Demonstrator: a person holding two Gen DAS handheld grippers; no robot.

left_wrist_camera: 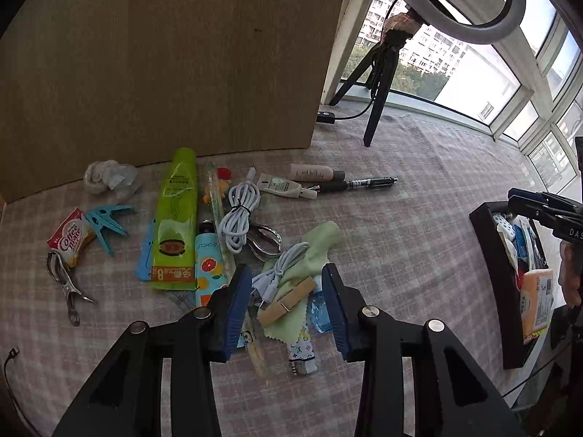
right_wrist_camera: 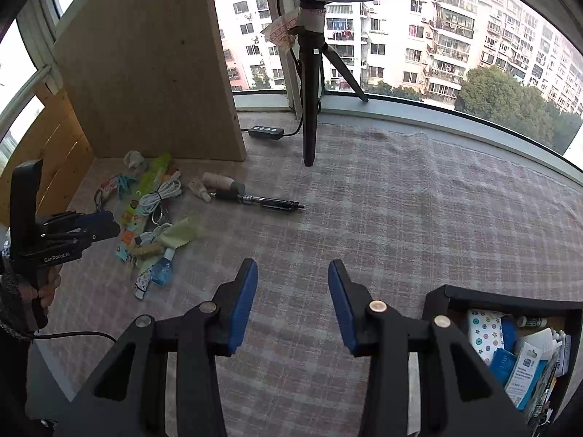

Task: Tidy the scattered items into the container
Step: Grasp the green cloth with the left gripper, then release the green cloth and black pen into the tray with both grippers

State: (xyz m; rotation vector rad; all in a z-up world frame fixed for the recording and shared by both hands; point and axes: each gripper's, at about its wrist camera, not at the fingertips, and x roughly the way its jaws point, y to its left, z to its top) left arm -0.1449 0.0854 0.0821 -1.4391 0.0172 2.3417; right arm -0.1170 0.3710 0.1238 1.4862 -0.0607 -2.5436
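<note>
The left gripper (left_wrist_camera: 288, 304) hangs right over the near end of the clutter, jaws partly apart and gripping nothing, with a wooden clothespin (left_wrist_camera: 287, 300) and a small white cable (left_wrist_camera: 278, 273) lying on a green cloth (left_wrist_camera: 317, 251) in the gap between its blue pads. It looks like a fresh pick is being lined up, most likely the clothespin. The next move, I'd say, calls for coming straight down and pinching only the peg, since cable and cloth sit touching it and could ride along.

The right gripper (right_wrist_camera: 292, 304) is likewise half open and empty, above bare checked cloth on the surface (right_wrist_camera: 400, 200), with the black container (right_wrist_camera: 437, 296) just beside it at the right, already holding packets and a spotted pouch.

Just beyond the peg lie a blue bottle (left_wrist_camera: 320, 311), a patterned strap (left_wrist_camera: 302, 355), a fruit-print tube (left_wrist_camera: 207, 266) and a green pouch (left_wrist_camera: 176, 218). Farther out are a coiled white cable (left_wrist_camera: 238, 218), blue clips (left_wrist_camera: 107, 222), a coffee sachet (left_wrist_camera: 71, 236), metal tongs (left_wrist_camera: 65, 280), crumpled tissue (left_wrist_camera: 109, 178), a pen (left_wrist_camera: 364, 183) and a small cream bottle (left_wrist_camera: 315, 172). A tripod leg (left_wrist_camera: 379, 105) and wooden board (left_wrist_camera: 164, 54) stand well behind, clear of the way.
</note>
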